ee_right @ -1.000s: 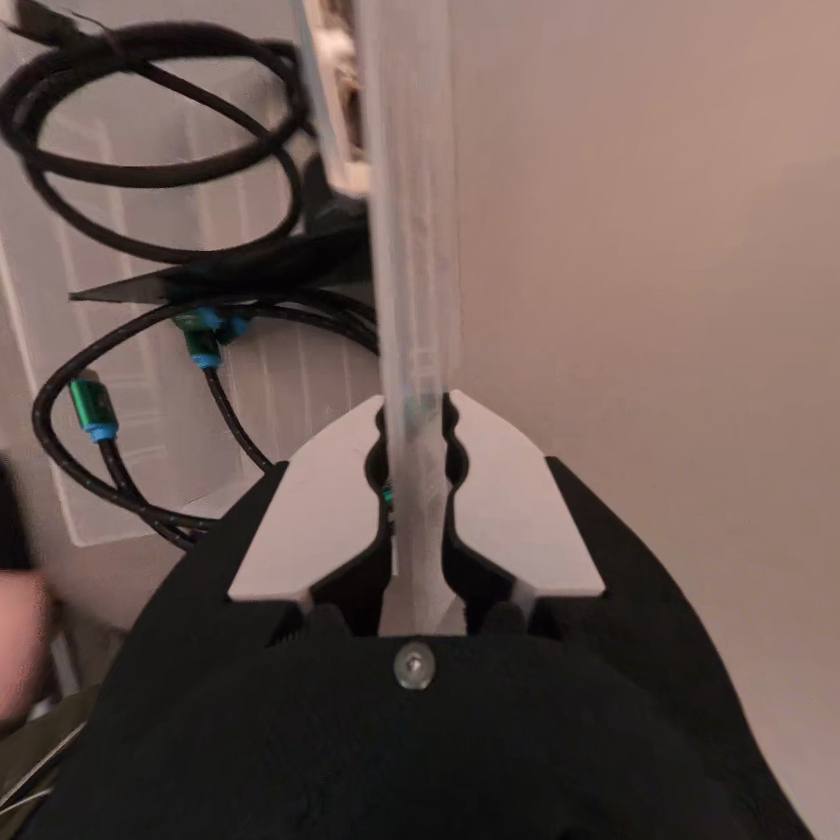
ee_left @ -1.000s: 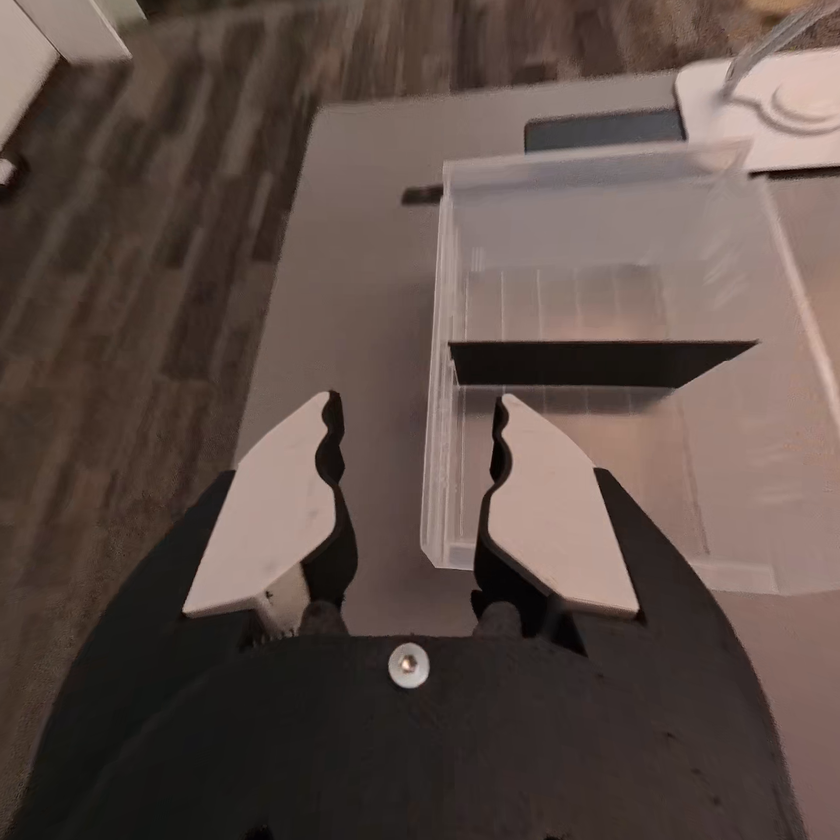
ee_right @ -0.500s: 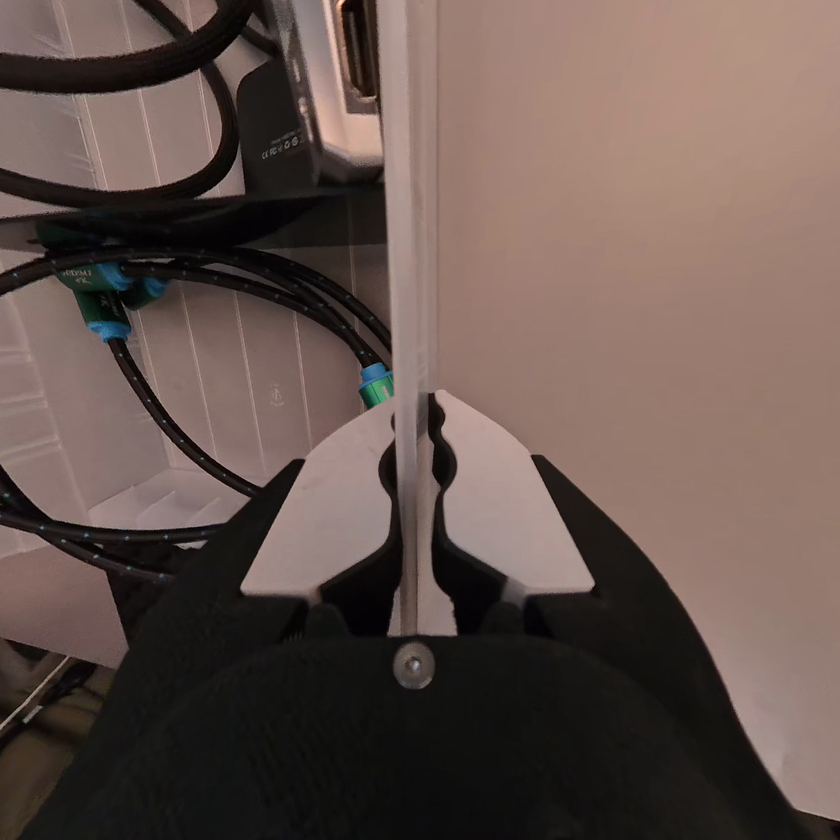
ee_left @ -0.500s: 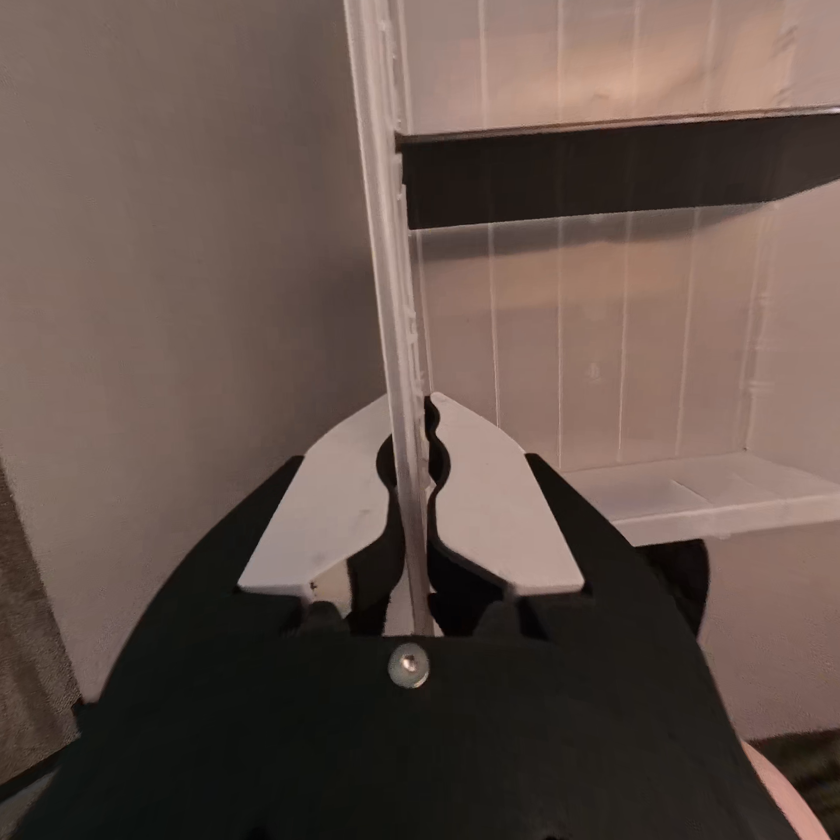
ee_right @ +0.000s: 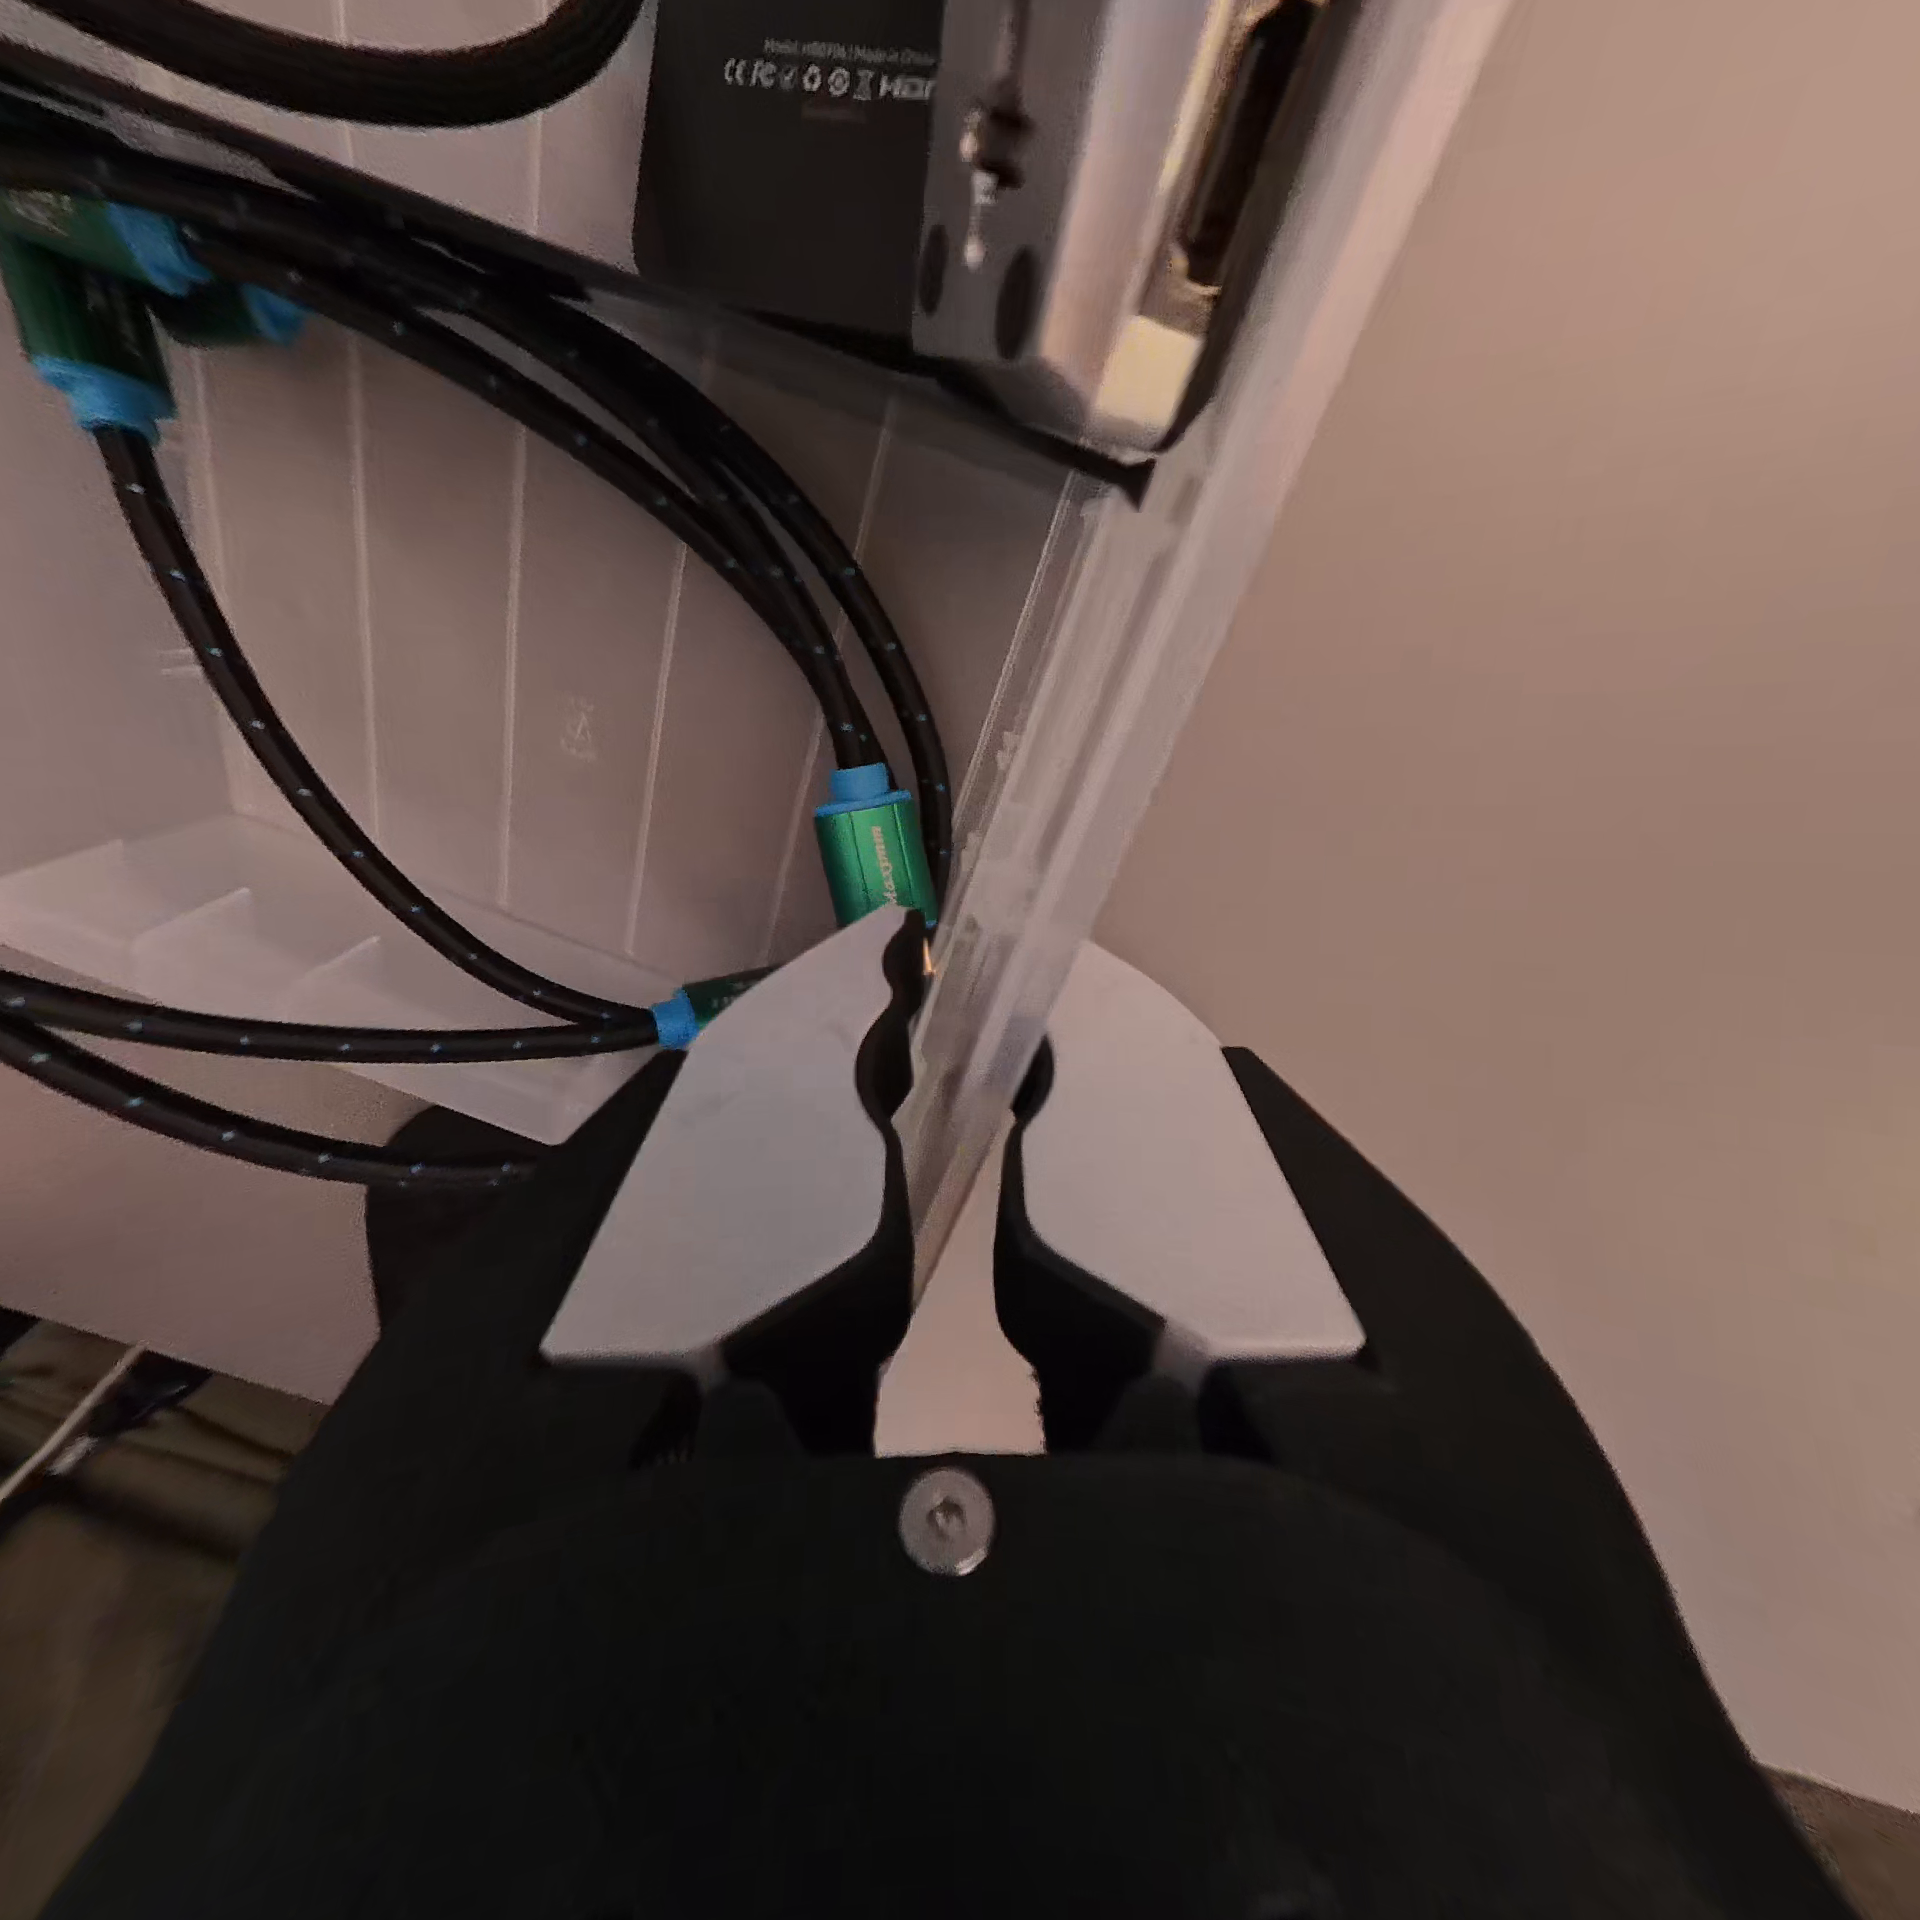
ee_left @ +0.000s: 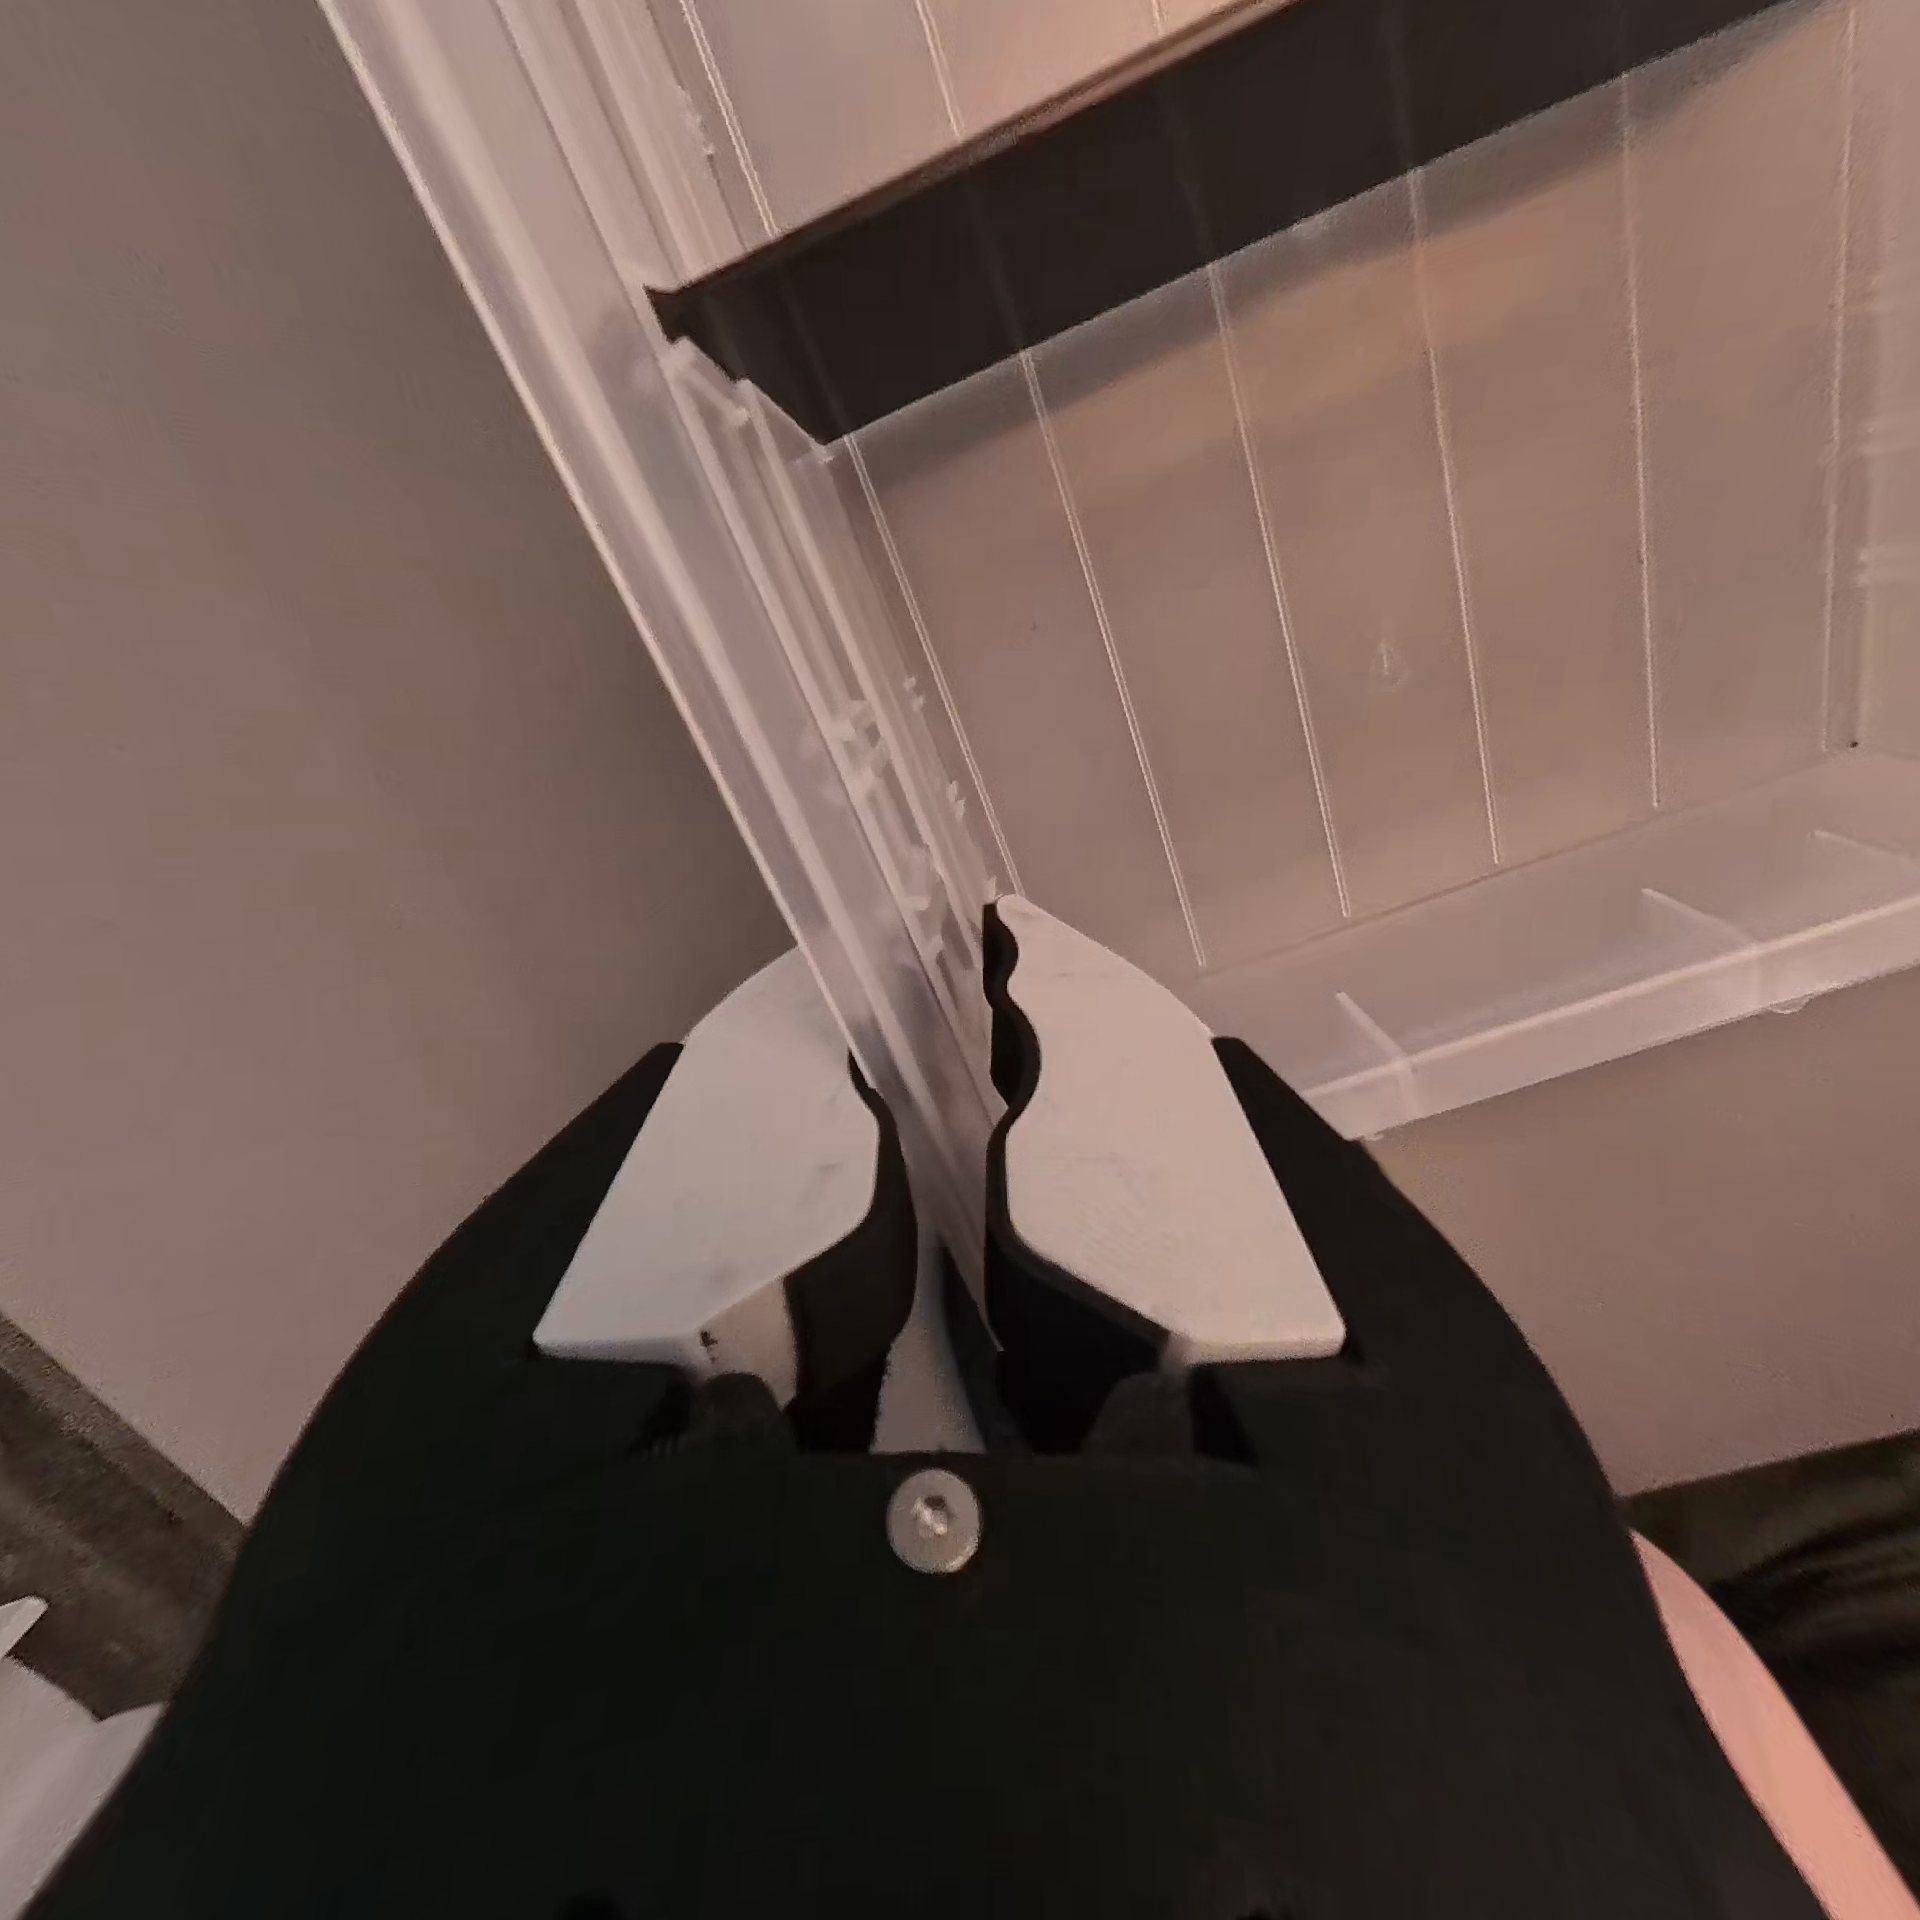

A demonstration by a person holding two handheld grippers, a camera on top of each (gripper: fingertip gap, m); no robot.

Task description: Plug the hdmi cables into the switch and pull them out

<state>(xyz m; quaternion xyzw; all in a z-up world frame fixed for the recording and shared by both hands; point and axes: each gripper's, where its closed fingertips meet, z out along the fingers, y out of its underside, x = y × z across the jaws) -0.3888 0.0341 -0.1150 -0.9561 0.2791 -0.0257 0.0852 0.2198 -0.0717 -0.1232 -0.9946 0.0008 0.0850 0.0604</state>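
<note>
Your left hand-held gripper (ee_left: 951, 1049) is clamped on the left wall of the clear plastic box (ee_left: 1455, 644), and your right hand-held gripper (ee_right: 961, 1023) is clamped on its opposite wall, so you carry the box between both. Half a second ago each wall ran straight up between the fingers; now both lean across the views, and a second ago your left fingers were spread and gripping nothing. That suggests you are turning or resettling the box on the table (ee_left: 260, 675), though the blur leaves it unsure whether it is lifted. The switch (ee_right: 831, 177) sits in the far compartment behind the black divider (ee_left: 1195, 229), against the right wall. The hdmi cables (ee_right: 436, 914) lie coiled in the near compartment, one green plug (ee_right: 873, 857) close to your right fingertips. Nothing is plugged in yet; both grips must let go first
</note>
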